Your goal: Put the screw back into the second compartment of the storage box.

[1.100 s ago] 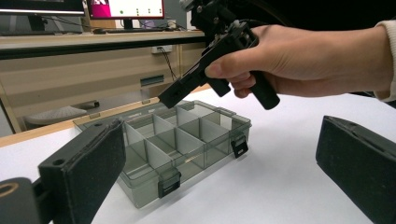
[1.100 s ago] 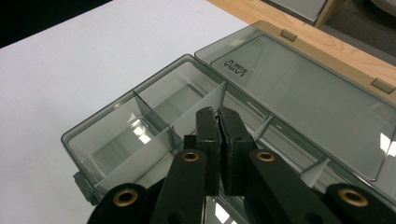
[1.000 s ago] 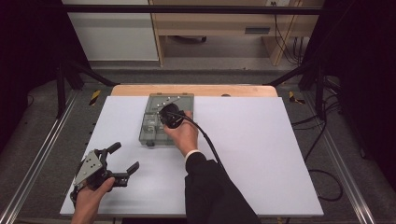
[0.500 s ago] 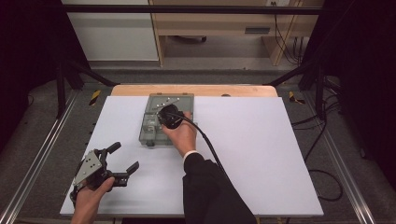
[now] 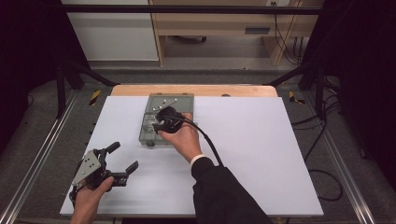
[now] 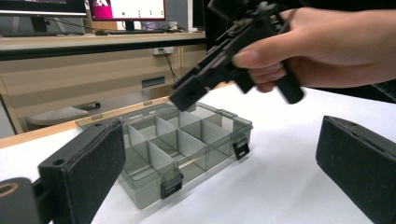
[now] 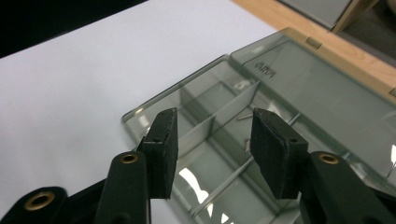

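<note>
- Clear plastic organiser box [image 5: 154,126] lying open near the back of the bench [image 5: 261,154], lid flat behind it.
- Compartments [image 6: 187,140] mostly bare; a few small pale bits [image 7: 243,85], too small to identify.
- Right gripper [image 5: 164,122] over the box, fingers [image 7: 161,140] just been opening, nothing between.
- Left gripper [image 5: 122,161] near the front corner, fingers wide, empty.

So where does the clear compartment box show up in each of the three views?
High view: the compartment box lies at the table's far centre, partly under the right gripper.
Left gripper view: the box sits mid-frame between the two black jaws, below the right gripper.
Right gripper view: the box spans centre to right, behind the jaws.
Shared landmark: the white table top.
</note>
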